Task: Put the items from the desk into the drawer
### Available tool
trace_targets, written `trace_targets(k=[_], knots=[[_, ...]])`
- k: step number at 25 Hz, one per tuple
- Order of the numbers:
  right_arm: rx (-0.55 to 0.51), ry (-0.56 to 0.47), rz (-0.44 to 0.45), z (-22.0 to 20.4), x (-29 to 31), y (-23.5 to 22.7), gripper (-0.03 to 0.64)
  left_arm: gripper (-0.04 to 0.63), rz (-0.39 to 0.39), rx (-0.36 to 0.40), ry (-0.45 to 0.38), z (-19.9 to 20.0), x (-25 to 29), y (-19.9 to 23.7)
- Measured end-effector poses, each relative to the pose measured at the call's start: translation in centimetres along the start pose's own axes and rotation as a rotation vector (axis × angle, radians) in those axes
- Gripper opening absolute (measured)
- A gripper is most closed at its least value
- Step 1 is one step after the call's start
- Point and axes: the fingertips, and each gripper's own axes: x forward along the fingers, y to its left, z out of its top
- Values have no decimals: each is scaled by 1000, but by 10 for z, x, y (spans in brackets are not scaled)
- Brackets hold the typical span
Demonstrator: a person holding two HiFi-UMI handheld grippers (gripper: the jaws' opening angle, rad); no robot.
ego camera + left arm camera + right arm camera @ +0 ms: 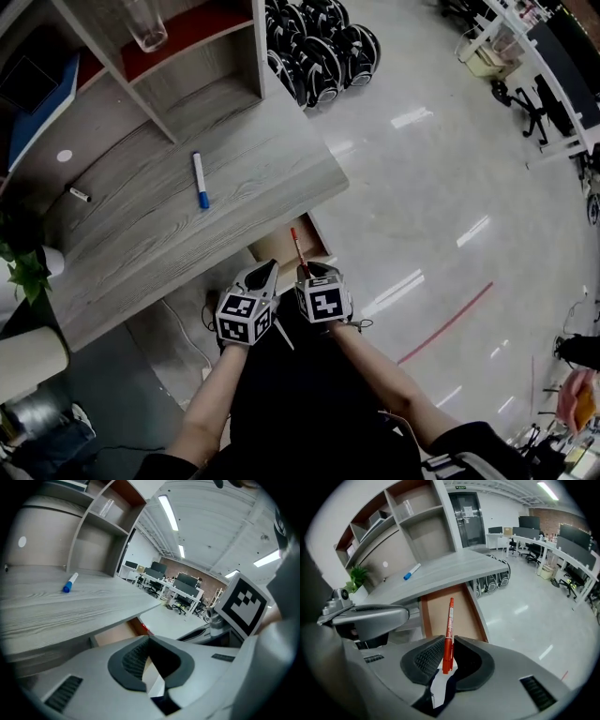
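At the bottom centre of the head view, two bare forearms run up to the grippers, which sit side by side with their marker cubes facing the camera. The left gripper (266, 270) has its fingers (136, 656) closed tip to tip, and its own view shows nothing between them. The right gripper (449, 643) has its fingers clamped on a red pen (449, 630). They hold it near its lower end, so most of the barrel sticks out beyond the fingertips.

Just past the grippers is the open drawer (438, 616), a shallow wooden tray pulled out from under the desk (159, 225). In the right gripper view the pen lies over the drawer's bare bottom, above it and not touching it.

Further up the frame, on the grey wood-grain desk top, a blue marker (200, 179) lies alone near the middle. A small dark and white item (80, 195) lies toward the left edge; what it is cannot be made out. A green plant (25, 267) shows at the left edge. At the top left, open shelves stand on the desk, with a clear cup (146, 23) on one of them.
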Motion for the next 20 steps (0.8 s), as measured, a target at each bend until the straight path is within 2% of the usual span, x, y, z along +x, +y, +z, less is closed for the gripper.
trace_targets(k=[9,16,20], knots=[[-156,42,94,-1,79,28,52,-9,107,-8,-29,-30,8,47],[-183,71,97,10,122,34,51,-9,166,-53,-23,-44,-1,72],[-149,104,99,8,135,34,52,-9,196,-100,-33,-51,-8,81]])
